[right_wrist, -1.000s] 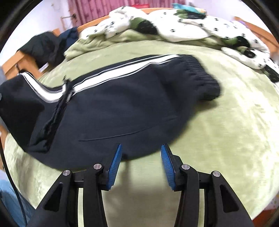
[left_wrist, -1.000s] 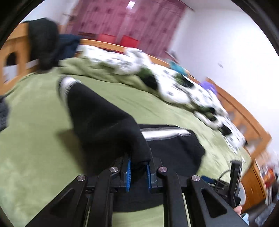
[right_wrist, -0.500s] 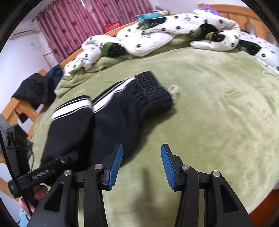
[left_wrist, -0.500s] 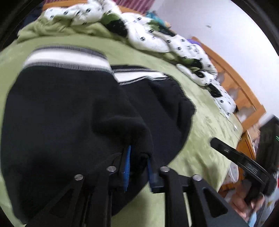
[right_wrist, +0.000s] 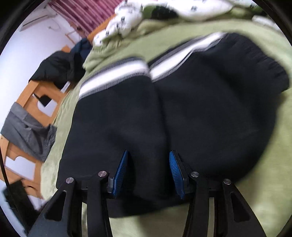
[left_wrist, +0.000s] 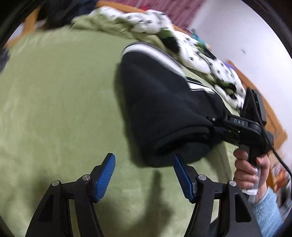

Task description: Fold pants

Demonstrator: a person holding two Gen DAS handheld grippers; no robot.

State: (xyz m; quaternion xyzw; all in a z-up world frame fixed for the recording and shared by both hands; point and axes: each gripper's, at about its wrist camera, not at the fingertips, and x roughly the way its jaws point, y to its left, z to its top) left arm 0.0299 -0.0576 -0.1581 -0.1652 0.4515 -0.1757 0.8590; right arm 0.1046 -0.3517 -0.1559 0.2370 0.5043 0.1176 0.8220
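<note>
The black pants, with a white and grey stripe along the side, lie folded over on the green bed cover, one layer on top of the other.

The left hand-held gripper has just been opening; its blue pads now stand wide apart over bare cover, with nothing between them. The near edge of the pants lies just past the right-hand pad, and it is hard to tell whether cloth brushes it.

The right hand-held gripper has just been closing. A fold of the pants sits between its blue pads, which stand partly open; the blur leaves it unclear whether they press on the cloth. In the left wrist view this gripper reaches into the fold from the right, gripped by a hand in a light blue sleeve.

Behind the pants a white spotted quilt is heaped along the far side of the bed. Dark clothes and a grey garment hang over the wooden bed frame, well apart from the pants. Red curtains cover the far wall.
</note>
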